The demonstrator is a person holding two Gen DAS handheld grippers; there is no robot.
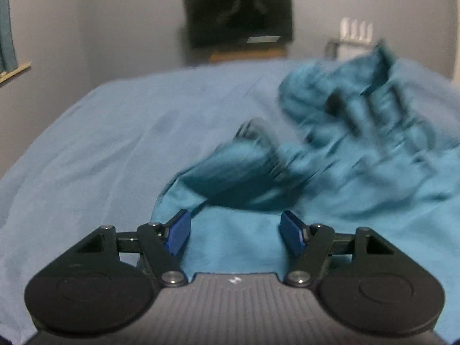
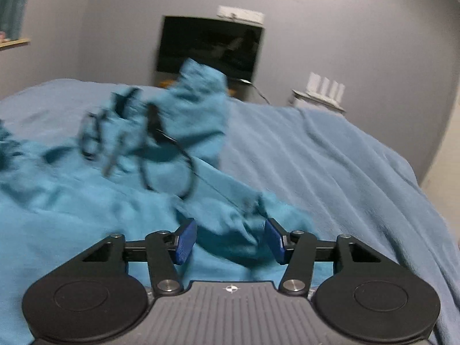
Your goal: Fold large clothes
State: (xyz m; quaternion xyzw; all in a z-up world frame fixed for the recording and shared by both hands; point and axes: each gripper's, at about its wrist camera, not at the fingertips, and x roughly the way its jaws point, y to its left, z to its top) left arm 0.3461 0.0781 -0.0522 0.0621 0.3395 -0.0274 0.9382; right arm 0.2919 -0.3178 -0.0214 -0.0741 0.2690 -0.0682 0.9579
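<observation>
A teal garment (image 1: 359, 143) with dark printed lettering lies crumpled and blurred on the light-blue bed cover (image 1: 100, 149). In the left wrist view its bulk rises to the right, and a dark fold (image 1: 238, 175) bulges just ahead of my left gripper (image 1: 235, 234). That gripper is open above flat teal cloth, and its blue pads (image 1: 178, 234) touch nothing. In the right wrist view the garment (image 2: 86, 201) fills the left half, with a thin dark cord (image 2: 184, 155) looping over it. My right gripper (image 2: 230, 241) is open, a rumpled fold lying loose between its pads (image 2: 185, 241).
A dark television (image 1: 238, 17) hangs on the grey wall beyond the bed, above a wooden stand (image 1: 247, 54). A white device with upright antennas (image 2: 325, 87) sits on a small table at the right. A curtain and sill (image 1: 8, 57) are at the far left. The bed cover (image 2: 345, 172) spreads right.
</observation>
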